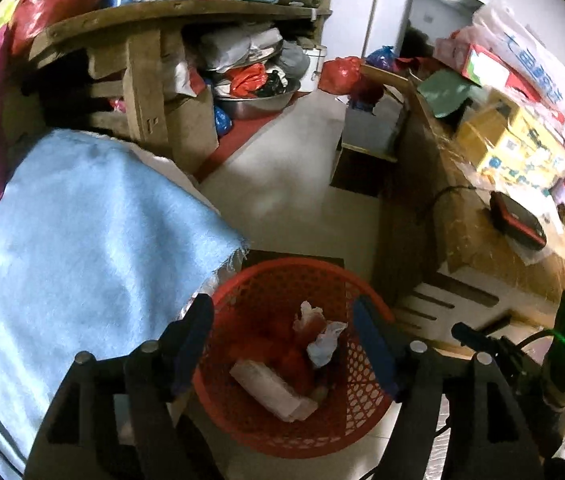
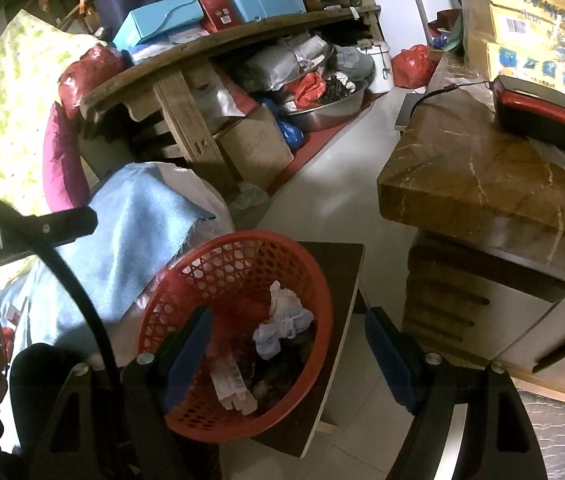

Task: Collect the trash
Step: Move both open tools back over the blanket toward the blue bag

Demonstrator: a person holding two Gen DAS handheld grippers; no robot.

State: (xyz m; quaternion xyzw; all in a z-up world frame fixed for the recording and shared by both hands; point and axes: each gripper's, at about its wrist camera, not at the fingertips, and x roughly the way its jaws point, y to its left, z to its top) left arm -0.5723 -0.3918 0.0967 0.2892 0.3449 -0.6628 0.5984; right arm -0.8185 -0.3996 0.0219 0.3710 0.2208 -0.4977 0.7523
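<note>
Grippers hang over the basket, both pointing down into it; the left gripper has its jaws apart with nothing between them, and the right gripper is likewise released and empty; trash lies inside the basket, a crumpled tissue on top and a flat white wrapper beside it, over something red; the basket sits on a dark board on the floor, touching a blue cloth on one side, with a wooden table just beside it on the other; farther off stand a cluttered shelf and a metal basin full of bags; the step in hand looks like a drop into the basket, done or nearly so; next, I judge, each hand must lift clear of the rim and find further trash, perhaps on the table, where a red-and-black device should be left alone.
</note>
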